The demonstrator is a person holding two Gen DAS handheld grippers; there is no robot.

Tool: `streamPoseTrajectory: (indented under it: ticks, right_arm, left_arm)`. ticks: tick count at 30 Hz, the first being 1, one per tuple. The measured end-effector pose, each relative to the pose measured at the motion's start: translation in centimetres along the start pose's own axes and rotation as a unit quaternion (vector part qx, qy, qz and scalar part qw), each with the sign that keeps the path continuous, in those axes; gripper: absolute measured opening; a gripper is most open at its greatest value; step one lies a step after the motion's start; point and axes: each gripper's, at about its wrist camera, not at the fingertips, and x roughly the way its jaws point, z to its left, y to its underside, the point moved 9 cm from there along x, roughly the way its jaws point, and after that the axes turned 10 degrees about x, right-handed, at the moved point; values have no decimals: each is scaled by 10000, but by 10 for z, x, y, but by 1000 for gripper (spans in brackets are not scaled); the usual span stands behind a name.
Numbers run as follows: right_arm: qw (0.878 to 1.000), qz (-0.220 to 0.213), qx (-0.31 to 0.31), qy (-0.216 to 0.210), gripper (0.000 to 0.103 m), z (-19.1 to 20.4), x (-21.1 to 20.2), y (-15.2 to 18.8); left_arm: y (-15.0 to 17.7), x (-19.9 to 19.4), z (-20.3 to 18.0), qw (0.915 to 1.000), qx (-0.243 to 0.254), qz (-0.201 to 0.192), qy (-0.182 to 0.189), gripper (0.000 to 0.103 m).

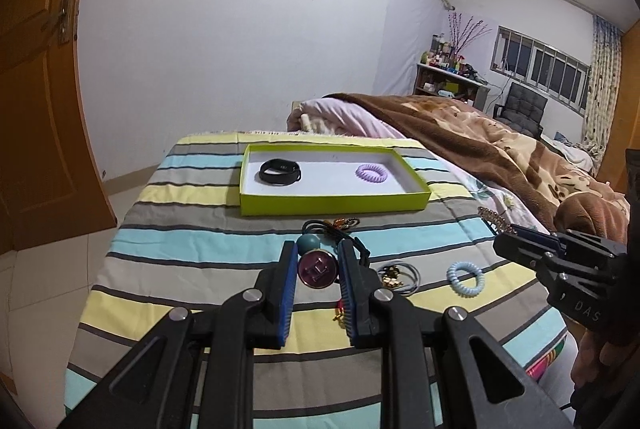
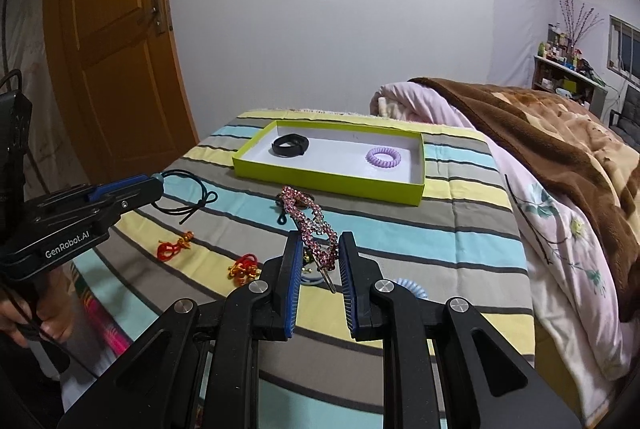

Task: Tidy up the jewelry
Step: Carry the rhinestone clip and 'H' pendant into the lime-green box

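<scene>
Two grippers, each clamped on jewelry above the striped bed.
Left gripper (image 1: 318,261) holds a round pendant (image 1: 316,268); right gripper (image 2: 319,255) holds a rhinestone clip (image 2: 316,225); green tray (image 2: 320,175) beyond.

A lime-green box (image 2: 320,181), white inside, holds a black band (image 2: 290,146) and lilac coil tie (image 2: 383,157); bedsheet (image 2: 440,241) striped yellow, aqua, grey.

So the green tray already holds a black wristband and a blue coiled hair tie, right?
Not quite. The coiled hair tie in the green tray is purple, not blue, as the right wrist view shows; the blue coil lies on the striped cloth outside it. The black wristband is indeed in the tray.
</scene>
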Motion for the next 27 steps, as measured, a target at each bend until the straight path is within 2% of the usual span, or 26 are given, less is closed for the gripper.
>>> streamPoseTrajectory:
  ticks: [12, 27]
  right_arm:
    - [10000, -56, 6, 18, 19, -1, -2, -5]
    - [9998, -5, -15, 214, 19, -24, 48, -38]
  left_arm:
    - [-5, -2, -2, 10000, 31, -66, -31, 21]
    - [-35, 48, 17, 9997, 123, -95, -190, 21]
